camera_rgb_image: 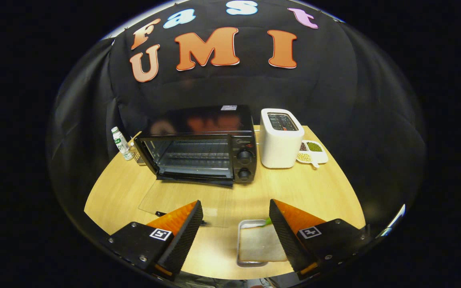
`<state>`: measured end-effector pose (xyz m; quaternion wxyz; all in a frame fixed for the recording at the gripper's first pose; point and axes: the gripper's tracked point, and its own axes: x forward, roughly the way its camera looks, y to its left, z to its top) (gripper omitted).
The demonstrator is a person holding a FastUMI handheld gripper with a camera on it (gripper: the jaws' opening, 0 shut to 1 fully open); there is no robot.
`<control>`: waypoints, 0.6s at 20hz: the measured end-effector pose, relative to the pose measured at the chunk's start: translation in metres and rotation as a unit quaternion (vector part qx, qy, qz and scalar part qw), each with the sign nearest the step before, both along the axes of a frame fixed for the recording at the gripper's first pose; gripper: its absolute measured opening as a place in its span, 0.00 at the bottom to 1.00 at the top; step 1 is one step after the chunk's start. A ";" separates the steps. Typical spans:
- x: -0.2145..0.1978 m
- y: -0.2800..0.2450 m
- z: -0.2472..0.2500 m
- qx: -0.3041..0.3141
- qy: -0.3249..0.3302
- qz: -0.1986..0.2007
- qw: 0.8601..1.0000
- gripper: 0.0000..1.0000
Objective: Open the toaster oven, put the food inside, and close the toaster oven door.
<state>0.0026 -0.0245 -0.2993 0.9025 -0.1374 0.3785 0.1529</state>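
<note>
The claw hung spread above the pale wooden desk, bare space before the black open-doored toaster oven; its right finger hid part of a shallow metal tray.

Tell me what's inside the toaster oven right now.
The toaster oven stands open, its glass door folded down onto the table. Inside, a bare wire rack shows, with no food on it. The tongs hang open, well short of it.
</note>
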 end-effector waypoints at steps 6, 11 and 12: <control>0.004 -0.055 -0.014 -0.009 0.117 0.037 0.992 0.99; -0.006 -0.092 -0.041 0.011 0.215 0.038 0.976 0.99; -0.012 -0.096 -0.049 0.021 0.242 0.039 0.969 0.99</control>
